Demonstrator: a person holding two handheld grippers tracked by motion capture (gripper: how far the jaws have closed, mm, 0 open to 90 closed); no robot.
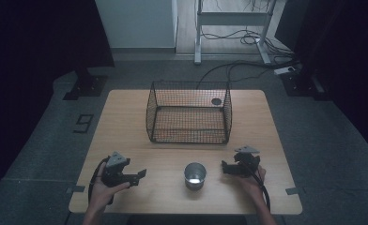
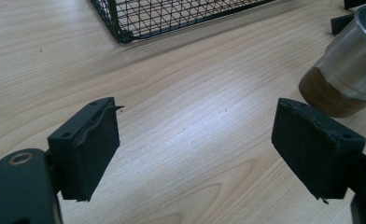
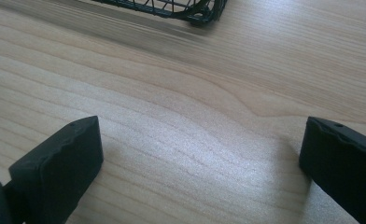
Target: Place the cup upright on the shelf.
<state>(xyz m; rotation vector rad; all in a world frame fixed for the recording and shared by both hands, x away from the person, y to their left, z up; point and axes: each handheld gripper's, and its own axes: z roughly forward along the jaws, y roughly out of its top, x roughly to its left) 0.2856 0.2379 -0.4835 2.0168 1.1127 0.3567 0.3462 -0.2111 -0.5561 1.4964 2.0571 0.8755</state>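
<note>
**Inspector A:** The surface (image 1: 126, 112) is carrying a wire basket (image 1: 189, 112) at the far middle. The metal cup (image 1: 195, 175) is standing upright near the front edge, between the two claws.

**Inspector B:** The left claw (image 1: 142, 174) and right claw (image 1: 223, 167) are both standing wide apart, gripping nothing (each is lying beside the cup, not touching it).

**Inspector A:** Recommendation: whichever claw is approaching should be straddling the cup's wall squarely, keeping level to avoid tipping it.
</note>
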